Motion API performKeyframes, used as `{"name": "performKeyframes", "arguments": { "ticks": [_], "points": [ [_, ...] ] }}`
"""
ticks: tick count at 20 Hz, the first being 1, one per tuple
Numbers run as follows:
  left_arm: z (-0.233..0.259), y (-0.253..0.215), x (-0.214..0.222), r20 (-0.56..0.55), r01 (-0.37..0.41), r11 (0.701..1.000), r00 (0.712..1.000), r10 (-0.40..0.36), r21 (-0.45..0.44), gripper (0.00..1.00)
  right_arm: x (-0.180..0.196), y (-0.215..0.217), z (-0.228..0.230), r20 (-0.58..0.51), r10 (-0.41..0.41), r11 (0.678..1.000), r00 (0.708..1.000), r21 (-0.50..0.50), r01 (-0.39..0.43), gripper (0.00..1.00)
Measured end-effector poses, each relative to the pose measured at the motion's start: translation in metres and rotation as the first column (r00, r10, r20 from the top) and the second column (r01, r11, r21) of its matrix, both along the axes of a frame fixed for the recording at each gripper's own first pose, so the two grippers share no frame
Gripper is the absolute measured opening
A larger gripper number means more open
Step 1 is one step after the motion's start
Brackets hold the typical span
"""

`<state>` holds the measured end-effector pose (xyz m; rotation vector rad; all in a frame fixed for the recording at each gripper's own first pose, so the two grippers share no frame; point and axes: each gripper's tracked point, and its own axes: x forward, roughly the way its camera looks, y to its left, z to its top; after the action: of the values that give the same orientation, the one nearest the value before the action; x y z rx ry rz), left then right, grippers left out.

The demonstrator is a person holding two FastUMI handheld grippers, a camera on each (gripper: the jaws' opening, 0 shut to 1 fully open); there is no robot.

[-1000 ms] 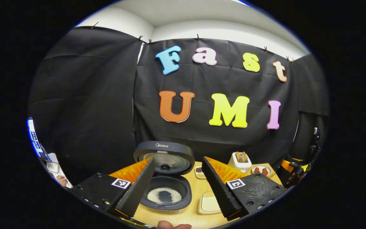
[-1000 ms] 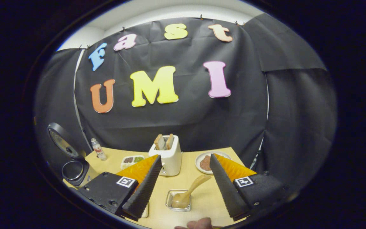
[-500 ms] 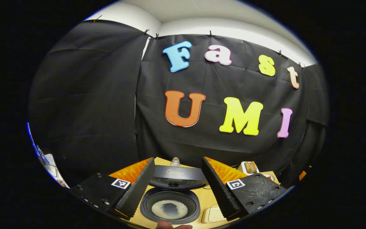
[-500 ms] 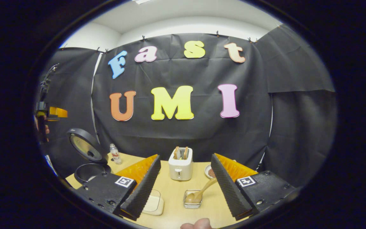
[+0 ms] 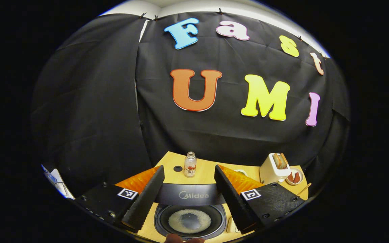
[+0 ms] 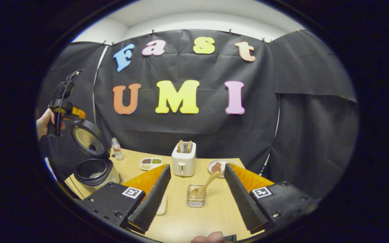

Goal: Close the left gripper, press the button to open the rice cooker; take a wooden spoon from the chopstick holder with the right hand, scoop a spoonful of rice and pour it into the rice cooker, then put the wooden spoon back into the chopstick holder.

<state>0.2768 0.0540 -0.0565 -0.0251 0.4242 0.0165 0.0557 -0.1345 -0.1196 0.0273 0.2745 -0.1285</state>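
Note:
The dark rice cooker (image 5: 189, 221) stands open right under my left gripper (image 5: 188, 168), whose fingers are spread wide with nothing between them. A ring of white rice lies in its pot, and the raised lid (image 5: 192, 194) crosses the gap between the fingers. In the right gripper view, the wooden spoon (image 6: 204, 187) leans in the small wire chopstick holder (image 6: 195, 199), just ahead of my open, empty right gripper (image 6: 197, 166). Far left in that view are the rice cooker (image 6: 93, 172), its lid (image 6: 87, 141) up, and the left gripper (image 6: 67, 111) above it in a hand (image 6: 44, 123).
On the wooden table (image 6: 181, 222) are a white toaster (image 6: 183, 162) with bread, a small bottle (image 6: 116, 148), a compartment dish (image 6: 150, 163), a plate of food (image 6: 216, 166) and a pale container (image 6: 162, 206) partly behind my right gripper's left finger. A black cap (image 5: 178, 168) lies near the bottle (image 5: 190, 164).
The left gripper has moved in over the open cooker and tipped down, so the pot sits between its fingers. The right gripper has drawn back from the spoon holder. Both stay open.

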Motion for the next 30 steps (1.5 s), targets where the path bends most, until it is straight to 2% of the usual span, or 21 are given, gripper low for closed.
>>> {"name": "performKeyframes", "arguments": {
  "ticks": [3, 6, 11, 14, 18, 22, 30],
  "points": [
    [-0.005, -0.002, -0.014, -0.014, 0.008, 1.0, 1.0, -0.008, 0.001, 0.96, 0.006, 0.007, 0.003, 0.014, 0.009, 1.0, 1.0, 0.008, -0.009, 0.98],
    [-0.014, -0.003, -0.04, -0.035, 0.007, 1.0, 0.999, -0.007, -0.014, 0.97, 0.012, 0.032, -0.005, -0.005, 0.063, 0.998, 0.998, 0.017, -0.062, 1.0],
    [-0.061, -0.012, -0.103, -0.12, 0.003, 0.999, 0.993, -0.01, -0.053, 0.97, 0.016, 0.067, -0.006, -0.004, 0.156, 0.988, 0.988, 0.004, -0.156, 0.98],
    [-0.086, -0.013, -0.13, -0.134, 0.018, 0.999, 0.991, -0.024, -0.041, 0.97, 0.018, 0.08, -0.01, -0.021, 0.195, 0.981, 0.981, 0.021, -0.195, 1.0],
    [-0.105, -0.013, -0.142, -0.132, 0.005, 0.999, 0.991, -0.012, -0.051, 0.97, 0.023, 0.088, -0.005, -0.015, 0.22, 0.975, 0.975, 0.01, -0.22, 0.98],
    [-0.127, -0.014, -0.147, -0.14, 0.0, 0.999, 0.99, -0.008, -0.053, 0.97, 0.029, 0.085, -0.005, -0.021, 0.227, 0.974, 0.974, 0.009, -0.227, 1.0],
    [-0.169, -0.015, -0.156, -0.232, -0.037, 0.996, 0.972, 0.017, -0.081, 0.98, 0.044, 0.077, -0.011, -0.029, 0.213, 0.976, 0.977, 0.043, -0.212, 0.98]
  ]
}}
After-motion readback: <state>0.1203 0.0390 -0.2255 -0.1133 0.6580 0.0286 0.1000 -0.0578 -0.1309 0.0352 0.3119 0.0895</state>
